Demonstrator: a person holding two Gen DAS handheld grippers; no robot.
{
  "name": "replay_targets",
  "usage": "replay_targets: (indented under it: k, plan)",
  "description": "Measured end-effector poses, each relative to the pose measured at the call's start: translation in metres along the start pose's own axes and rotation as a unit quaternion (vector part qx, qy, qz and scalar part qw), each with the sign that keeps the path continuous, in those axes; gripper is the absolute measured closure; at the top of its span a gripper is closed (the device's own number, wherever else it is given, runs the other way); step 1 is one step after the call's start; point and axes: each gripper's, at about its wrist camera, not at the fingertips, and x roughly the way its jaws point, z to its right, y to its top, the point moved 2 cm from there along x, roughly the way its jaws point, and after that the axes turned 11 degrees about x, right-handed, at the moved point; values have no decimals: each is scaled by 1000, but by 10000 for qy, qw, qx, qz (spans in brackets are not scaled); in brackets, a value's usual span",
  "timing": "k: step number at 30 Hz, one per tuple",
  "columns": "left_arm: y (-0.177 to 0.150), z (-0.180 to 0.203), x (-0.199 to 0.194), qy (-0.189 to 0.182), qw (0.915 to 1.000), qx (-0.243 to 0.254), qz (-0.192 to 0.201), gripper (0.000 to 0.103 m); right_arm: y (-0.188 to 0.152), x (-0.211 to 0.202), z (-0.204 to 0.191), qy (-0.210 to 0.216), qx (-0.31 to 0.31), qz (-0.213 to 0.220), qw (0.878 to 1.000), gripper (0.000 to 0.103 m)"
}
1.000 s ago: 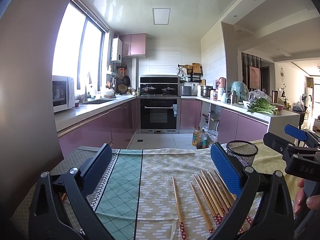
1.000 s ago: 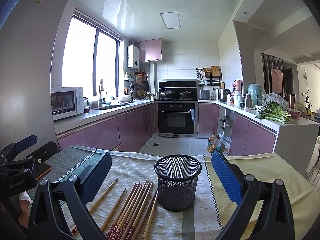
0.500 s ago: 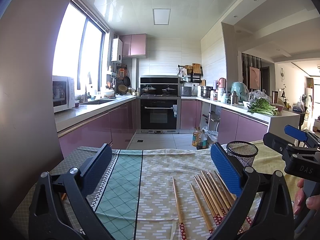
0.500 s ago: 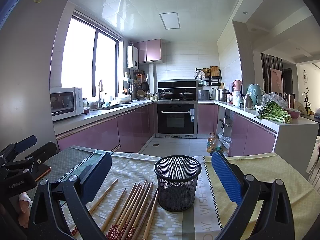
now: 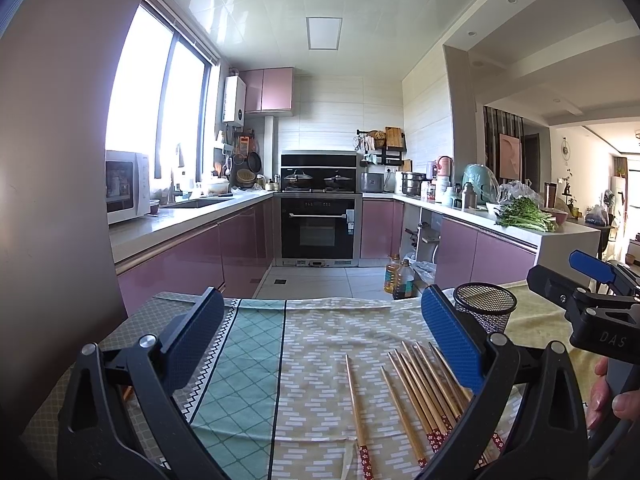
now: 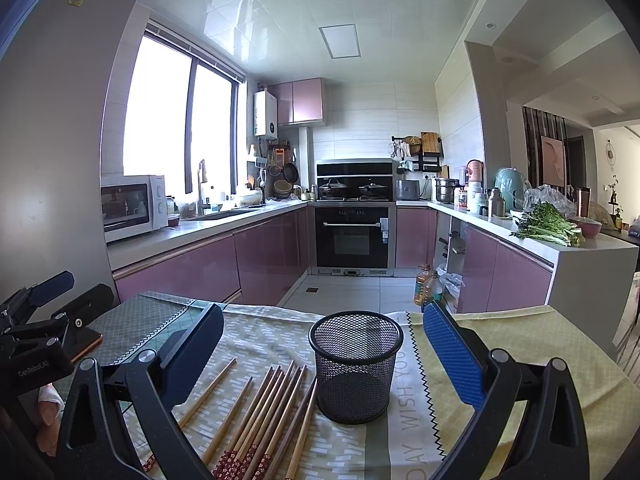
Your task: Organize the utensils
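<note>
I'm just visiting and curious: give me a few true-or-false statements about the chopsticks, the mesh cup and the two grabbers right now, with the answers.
1. The chopsticks stand inside the mesh cup. False: they lie flat on the tablecloth beside it, and the cup looks empty.
2. The mesh cup stands upright. True.
3. The right gripper is shut on a chopstick. False: its jaws are wide open, holding nothing.
4. The left gripper is open. True.
5. One chopstick lies apart from the bundle. True.
</note>
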Motion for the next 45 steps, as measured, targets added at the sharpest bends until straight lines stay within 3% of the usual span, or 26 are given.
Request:
replay_targets:
  k: [45]
  plan:
    - [-2,3,5,-63,9999,26,-102,6,-1,4,4,6,49,-50,10000,6]
